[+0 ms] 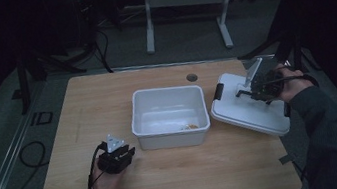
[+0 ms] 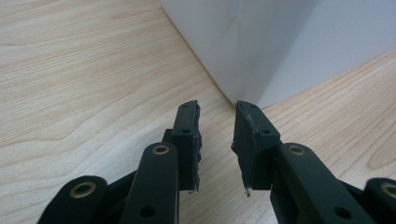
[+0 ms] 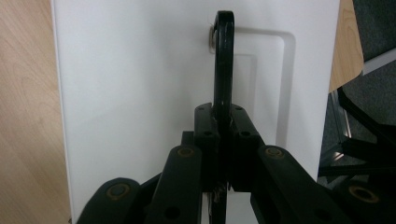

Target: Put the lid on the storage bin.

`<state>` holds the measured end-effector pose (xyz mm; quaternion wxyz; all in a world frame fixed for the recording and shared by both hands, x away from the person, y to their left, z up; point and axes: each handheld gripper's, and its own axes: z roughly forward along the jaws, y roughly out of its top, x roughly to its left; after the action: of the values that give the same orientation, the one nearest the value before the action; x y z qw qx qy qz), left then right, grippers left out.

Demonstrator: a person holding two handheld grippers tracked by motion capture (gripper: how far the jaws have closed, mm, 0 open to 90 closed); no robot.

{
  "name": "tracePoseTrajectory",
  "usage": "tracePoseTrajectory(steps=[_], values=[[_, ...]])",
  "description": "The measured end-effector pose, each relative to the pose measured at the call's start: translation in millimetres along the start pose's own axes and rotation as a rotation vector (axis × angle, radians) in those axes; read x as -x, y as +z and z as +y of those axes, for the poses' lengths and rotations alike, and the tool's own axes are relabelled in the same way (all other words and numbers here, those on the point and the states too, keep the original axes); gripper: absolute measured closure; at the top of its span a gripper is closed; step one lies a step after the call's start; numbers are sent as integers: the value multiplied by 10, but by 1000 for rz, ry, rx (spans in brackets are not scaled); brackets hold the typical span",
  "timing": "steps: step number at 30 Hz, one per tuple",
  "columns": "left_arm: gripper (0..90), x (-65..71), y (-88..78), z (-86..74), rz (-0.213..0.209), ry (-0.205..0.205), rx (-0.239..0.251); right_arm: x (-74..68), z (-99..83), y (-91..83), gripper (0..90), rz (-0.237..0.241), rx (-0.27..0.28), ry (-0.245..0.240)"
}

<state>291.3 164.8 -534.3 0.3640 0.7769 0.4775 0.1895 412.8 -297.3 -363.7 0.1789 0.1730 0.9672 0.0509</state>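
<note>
High view: a white bin (image 1: 169, 116) sits mid-frame on the wooden bench (image 1: 169, 180); right of it lies a white lid (image 1: 247, 108). No readable writing.

Left gripper view: the left tool (image 2: 217, 135) is released, empty, beside the bin wall.

Right gripper view: the right tool (image 3: 224, 123) is clenched on the lid's black handle (image 3: 223, 56), centre frame.

Light wood table (image 1: 170, 185) sits under the right claw (image 1: 243, 92). A round cable hole (image 1: 192, 77) is off to its left, and white desk legs (image 1: 148, 26) stand way beyond it.
</note>
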Motion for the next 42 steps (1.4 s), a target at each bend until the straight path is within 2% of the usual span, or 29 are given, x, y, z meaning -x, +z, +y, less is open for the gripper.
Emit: tracePoseTrajectory(steps=[12,42], values=[[707,6,5,1,0,-1,1,32,-20,-110,845,0,22,-3],[707,0,-2,-2,2,-3,2,17,84,-260,845,-1,55,-43]])
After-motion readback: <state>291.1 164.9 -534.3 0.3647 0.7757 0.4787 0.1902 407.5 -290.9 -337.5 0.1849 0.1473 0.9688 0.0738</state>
